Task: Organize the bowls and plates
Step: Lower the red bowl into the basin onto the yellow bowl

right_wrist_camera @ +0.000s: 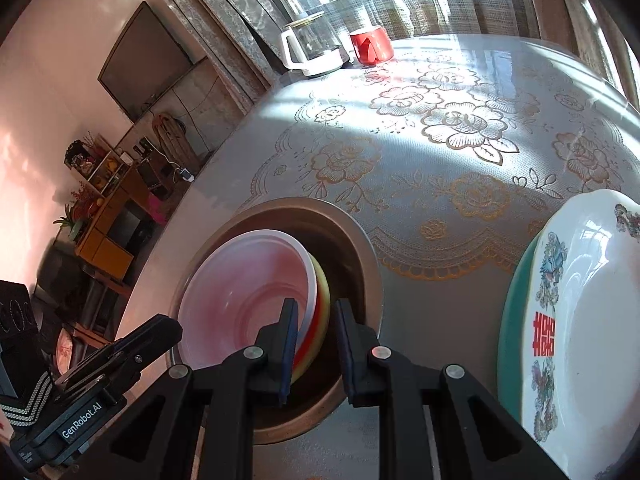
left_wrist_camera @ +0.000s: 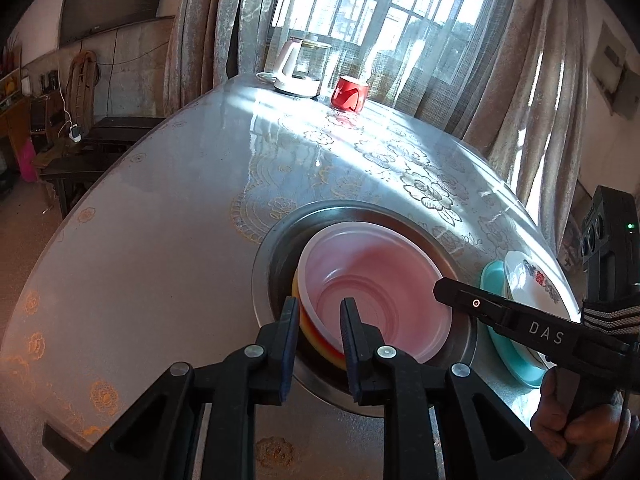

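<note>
Both tongs sit on the bowl stack (left_wrist_camera: pixel 372 292), which nests in the round well (left_wrist_camera: pixel 276 240) sunk into the table (left_wrist_camera: pixel 160 220). Left tongs (left_wrist_camera: pixel 320 312) are nearly closed and straddle the stack's near-left rim, one pad outside, one inside the top pink bowl (right_wrist_camera: pixel 240 292); looks like a pinch on the rim, though pad contact isn't fully clear. Right tongs (right_wrist_camera: pixel 316 316) are also nearly closed, at the stack's right edge: inner pad is on the rims, outer pad stands in the gap toward the well wall, so I read no grip there. Yellow and red bowls show under the pink one. Plates: white patterned plate (right_wrist_camera: pixel 592 320) lies on a teal plate (right_wrist_camera: pixel 516 320), right of the well, already stacked. Step in hand, my read: gripping the stack to lift it from the well. Next move needs a firm two-sided rim pinch, then a straight lift clear of the well wall; thin plastic rims may slip or separate.
</note>
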`<state>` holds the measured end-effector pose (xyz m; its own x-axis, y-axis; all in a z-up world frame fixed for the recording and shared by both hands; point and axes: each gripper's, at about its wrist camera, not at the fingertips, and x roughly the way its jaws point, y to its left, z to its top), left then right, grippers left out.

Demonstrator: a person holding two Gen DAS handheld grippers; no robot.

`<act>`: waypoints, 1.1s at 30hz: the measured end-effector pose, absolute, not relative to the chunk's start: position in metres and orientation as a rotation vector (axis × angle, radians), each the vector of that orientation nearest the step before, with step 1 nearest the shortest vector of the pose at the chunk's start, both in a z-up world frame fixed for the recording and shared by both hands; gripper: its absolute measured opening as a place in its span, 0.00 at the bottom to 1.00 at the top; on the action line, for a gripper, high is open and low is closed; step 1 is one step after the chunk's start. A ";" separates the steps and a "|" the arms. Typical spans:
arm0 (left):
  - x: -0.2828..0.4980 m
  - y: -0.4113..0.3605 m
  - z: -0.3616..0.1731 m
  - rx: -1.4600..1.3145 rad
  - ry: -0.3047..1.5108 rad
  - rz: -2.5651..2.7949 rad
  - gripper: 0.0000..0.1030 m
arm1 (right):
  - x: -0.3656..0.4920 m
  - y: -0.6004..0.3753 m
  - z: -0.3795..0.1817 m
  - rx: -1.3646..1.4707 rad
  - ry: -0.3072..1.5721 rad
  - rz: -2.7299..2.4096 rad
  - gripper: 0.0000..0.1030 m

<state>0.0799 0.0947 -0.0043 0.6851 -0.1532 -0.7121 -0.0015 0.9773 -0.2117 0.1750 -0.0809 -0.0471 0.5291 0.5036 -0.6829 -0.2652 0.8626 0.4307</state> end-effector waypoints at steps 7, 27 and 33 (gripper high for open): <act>0.086 0.096 -0.014 -0.212 0.840 -0.089 0.15 | 0.173 -0.074 -0.047 0.206 0.886 0.454 0.19; 0.085 0.087 -0.018 -0.184 0.808 -0.063 0.21 | 0.173 -0.073 -0.046 0.172 0.858 0.441 0.16; 0.082 0.088 -0.016 -0.172 0.789 -0.036 0.22 | 0.171 -0.075 -0.047 0.191 0.843 0.441 0.20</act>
